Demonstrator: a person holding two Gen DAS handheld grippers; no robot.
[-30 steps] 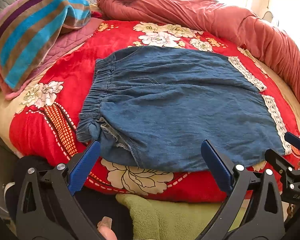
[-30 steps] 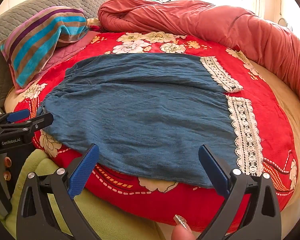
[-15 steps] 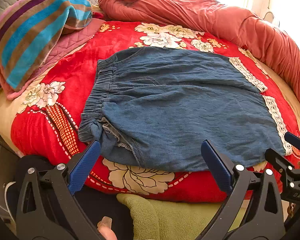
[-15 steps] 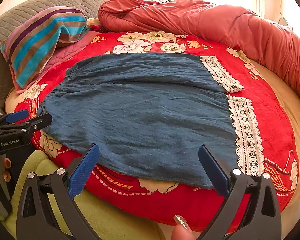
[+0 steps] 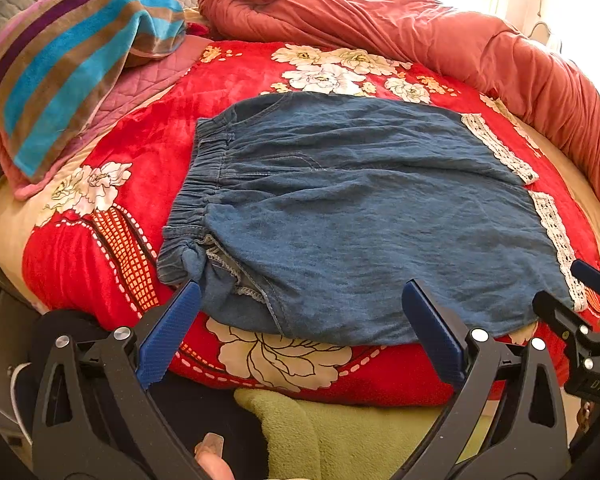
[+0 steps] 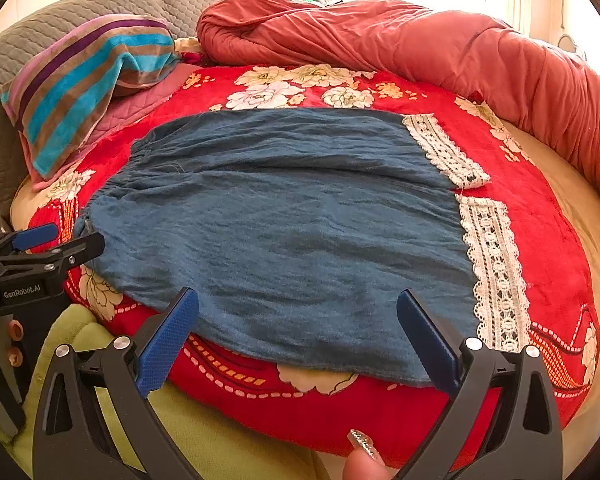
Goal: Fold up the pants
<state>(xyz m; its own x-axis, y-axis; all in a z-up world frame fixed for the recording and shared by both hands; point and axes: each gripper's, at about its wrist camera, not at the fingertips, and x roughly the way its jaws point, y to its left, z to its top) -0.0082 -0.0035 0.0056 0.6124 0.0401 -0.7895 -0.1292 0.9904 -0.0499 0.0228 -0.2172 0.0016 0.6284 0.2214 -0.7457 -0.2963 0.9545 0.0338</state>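
Just ahead of both wide-open grippers, left gripper (image 5: 300,316) near the waistband corner, right gripper (image 6: 298,320) near the lace hem, blue denim lace-trimmed pants (image 6: 284,224) lie flat on the red floral bed blanket (image 6: 540,200), probably spread ready for folding.

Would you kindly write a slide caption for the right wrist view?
Open right gripper poised at the near edge of blue lace-hemmed pants spread flat on a red floral blanket.

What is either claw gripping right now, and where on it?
Nothing is held. The left claw and right claw are both open at the near edge of the denim pants, which lie flat on the red blanket.
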